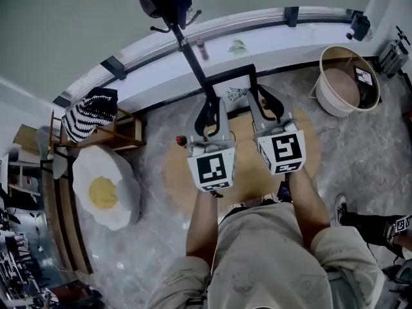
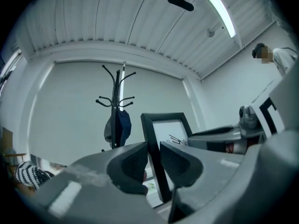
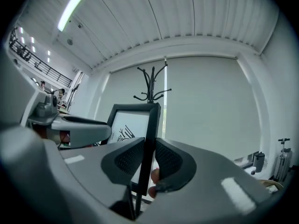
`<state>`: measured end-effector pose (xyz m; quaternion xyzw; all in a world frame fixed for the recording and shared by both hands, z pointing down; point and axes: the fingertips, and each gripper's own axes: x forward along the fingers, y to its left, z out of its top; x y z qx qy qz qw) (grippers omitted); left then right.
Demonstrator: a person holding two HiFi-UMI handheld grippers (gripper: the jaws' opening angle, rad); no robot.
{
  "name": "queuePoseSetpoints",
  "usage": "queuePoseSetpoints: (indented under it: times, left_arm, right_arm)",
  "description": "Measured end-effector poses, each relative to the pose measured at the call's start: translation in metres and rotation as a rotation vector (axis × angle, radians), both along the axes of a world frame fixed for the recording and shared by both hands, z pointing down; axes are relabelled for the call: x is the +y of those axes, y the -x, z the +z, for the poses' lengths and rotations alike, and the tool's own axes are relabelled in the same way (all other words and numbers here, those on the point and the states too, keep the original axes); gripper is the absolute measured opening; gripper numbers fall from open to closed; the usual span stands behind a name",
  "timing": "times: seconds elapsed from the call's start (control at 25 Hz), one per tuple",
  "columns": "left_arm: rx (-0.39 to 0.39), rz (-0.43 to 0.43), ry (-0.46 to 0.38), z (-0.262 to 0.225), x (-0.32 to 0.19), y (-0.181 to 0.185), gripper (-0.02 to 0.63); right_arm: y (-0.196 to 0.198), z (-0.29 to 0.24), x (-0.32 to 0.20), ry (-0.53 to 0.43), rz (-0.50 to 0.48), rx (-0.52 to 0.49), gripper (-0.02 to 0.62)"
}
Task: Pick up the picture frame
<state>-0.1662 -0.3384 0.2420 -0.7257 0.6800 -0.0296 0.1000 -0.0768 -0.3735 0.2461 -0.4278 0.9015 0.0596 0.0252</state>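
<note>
Black moulding, white print: the picture frame (image 1: 237, 94) hangs in the air between my two tongs, out in front of me and above a round tan surface (image 1: 177, 172) that I cannot identify from the head view.

Grip. Left tongs (image 2: 152, 155) are closed on the frame's left upright, pads pressing either side of the moulding. Right tongs (image 3: 148, 157) are closed the same way on the right upright. Neither is empty, and neither stands wide.

Progress. I judge the pick-up essentially done. The frame rests on nothing I can see; both gripper views show only wall, ceiling and the coat stand (image 2: 117, 106) behind it. What is left, as far as I can tell, is to keep it steady, since the task names no place to put it.

Orientation. Frame stands upright, portrait. Long axis runs vertical, short axis left to right between the tongs. Printed face is turned to the near side, toward me, and the back faces the far wall. Slight tilt in each gripper view, possibly the lens.
</note>
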Motion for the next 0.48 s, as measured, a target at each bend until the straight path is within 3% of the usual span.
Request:
queuePoseSetpoints:
  times: [0.48]
  left_arm:
    - [0.005, -0.027, -0.19, -0.089, 0.018, 0.011, 0.094]
  right_arm:
    - [0.013, -0.09, 0.015, -0.196, -0.03, -0.058, 0.075]
